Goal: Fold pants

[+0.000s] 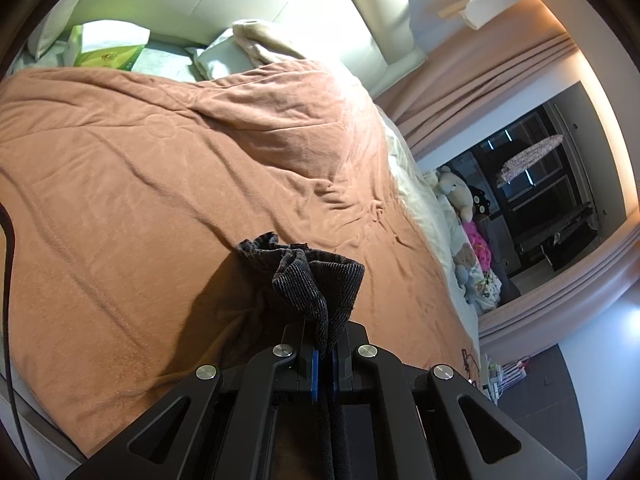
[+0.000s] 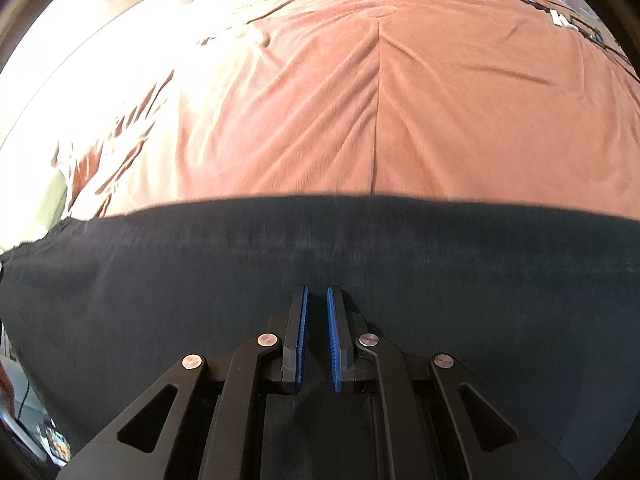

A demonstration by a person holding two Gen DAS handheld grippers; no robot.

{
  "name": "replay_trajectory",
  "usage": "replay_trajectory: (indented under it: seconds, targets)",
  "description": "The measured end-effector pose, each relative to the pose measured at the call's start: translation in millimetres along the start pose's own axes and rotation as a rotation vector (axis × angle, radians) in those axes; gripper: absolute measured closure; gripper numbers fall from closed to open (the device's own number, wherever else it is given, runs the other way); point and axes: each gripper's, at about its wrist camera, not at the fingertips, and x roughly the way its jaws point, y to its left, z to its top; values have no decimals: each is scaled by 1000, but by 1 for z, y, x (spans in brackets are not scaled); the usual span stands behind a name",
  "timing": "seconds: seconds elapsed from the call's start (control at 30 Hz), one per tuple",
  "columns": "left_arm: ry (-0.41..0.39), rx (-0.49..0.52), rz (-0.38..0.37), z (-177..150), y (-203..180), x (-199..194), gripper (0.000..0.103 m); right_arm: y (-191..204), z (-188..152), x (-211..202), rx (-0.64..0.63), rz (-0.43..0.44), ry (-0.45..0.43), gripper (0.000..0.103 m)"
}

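1. The left gripper point(image 1: 325, 354) has its two blue-padded fingers pressed together on a bunched fold of the dark pants point(image 1: 310, 280). The ribbed, corduroy-like cloth sticks up past the fingertips in a crumpled tuft and also trails back between the fingers toward the camera.
2. That pinched bundle hangs over the rust-orange blanket point(image 1: 160, 168) that covers the bed, and it throws a dark shadow onto the blanket just to its left.
3. The right gripper point(image 2: 316, 292) shows a narrow gap between its blue pads point(image 2: 301, 340). The pads do not meet, and I see nothing caught between them.
4. Under and ahead of the right gripper the pants point(image 2: 200, 280) spread wide and fairly flat across the lower half of that view. Their far edge runs as one long, nearly straight line across the blanket point(image 2: 400, 100).
5. I cannot tell whether the right fingertips touch the cloth or sit just above it.
6. At the head of the bed lie pale pillows point(image 1: 224, 56) and a green-and-white box point(image 1: 108, 50), well apart from the pants.
7. Beyond the bed's far side sits a heap of stuffed toys point(image 1: 460, 196), next to pinkish curtains point(image 1: 480, 80).
8. A thin black cable point(image 1: 10, 280) runs down the left edge of the left wrist view.
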Motion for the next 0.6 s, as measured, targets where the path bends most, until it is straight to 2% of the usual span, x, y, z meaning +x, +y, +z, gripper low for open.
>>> replay_trajectory:
  seconds: [0.17, 0.43, 0.6]
  targets:
    - [-5, 40, -41, 3, -28, -6, 100, -2, -8, -2, 15, 21, -3, 96]
    - [-16, 135, -147, 7, -100, -24, 100, -11, -57, -26, 10, 85, 60, 96]
    - [-16, 207, -209, 5, -151, -34, 100, -13, -89, -43, -2, 118, 65, 96]
